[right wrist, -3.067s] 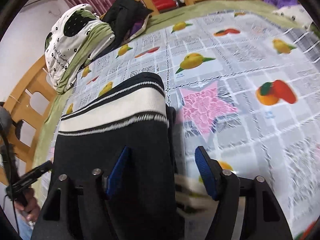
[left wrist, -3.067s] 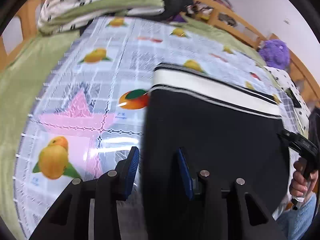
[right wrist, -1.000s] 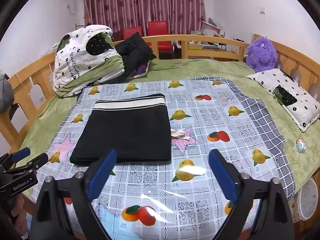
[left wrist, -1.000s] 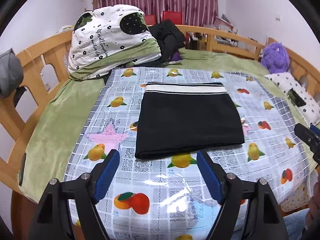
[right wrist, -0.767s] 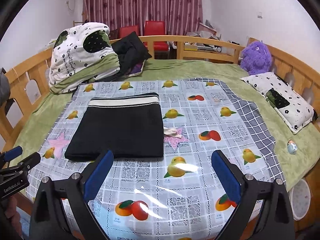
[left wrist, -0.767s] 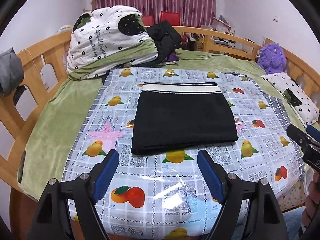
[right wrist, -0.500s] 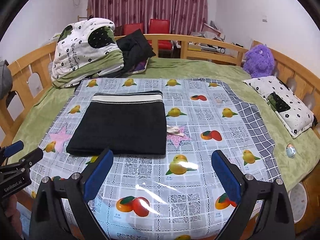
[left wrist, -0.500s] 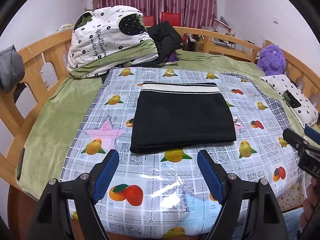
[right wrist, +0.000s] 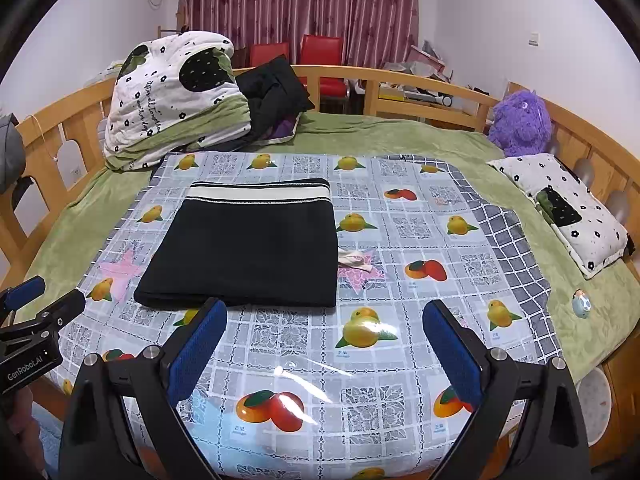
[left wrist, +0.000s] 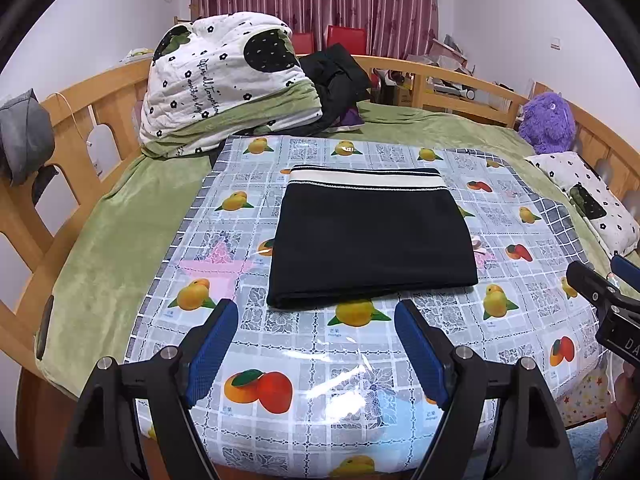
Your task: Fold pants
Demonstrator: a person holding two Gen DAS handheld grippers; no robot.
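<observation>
The pants (left wrist: 372,240) lie folded into a flat black rectangle on the fruit-print plastic sheet (left wrist: 304,376) that covers the middle of the bed (left wrist: 120,216), with their cream, dark-edged waistband (left wrist: 366,179) on the far side and the folded edge toward the cameras. In the right wrist view the same pants (right wrist: 248,248) sit left of centre on the sheet, and a small crumpled pale scrap (right wrist: 354,260) lies just beside their right edge on a pink star print. Neither gripper touches the fabric. The left gripper (left wrist: 316,350) hangs over the near part of the sheet with its jaws wide apart and nothing between them, the blue pads (left wrist: 212,354) framing a printed yellow fruit just short of the pants' near edge. The right gripper (right wrist: 324,354) likewise has its jaws spread wide and empty over the sheet, to the right of the pants' near corner. Each gripper shows at the edge of the other's view, held by a hand (left wrist: 622,400). Farther out, a white quilt with black flowers and a green lining (left wrist: 224,80) is bundled at the head of the bed next to a heap of dark clothing (left wrist: 336,80). A purple plush toy (right wrist: 520,120) sits by the wooden rail (right wrist: 400,80), and a spotted white pillow (right wrist: 568,208) lies on the green blanket at the right. Red chairs (right wrist: 320,56) and a maroon curtain (right wrist: 296,4) stand behind the bed.
</observation>
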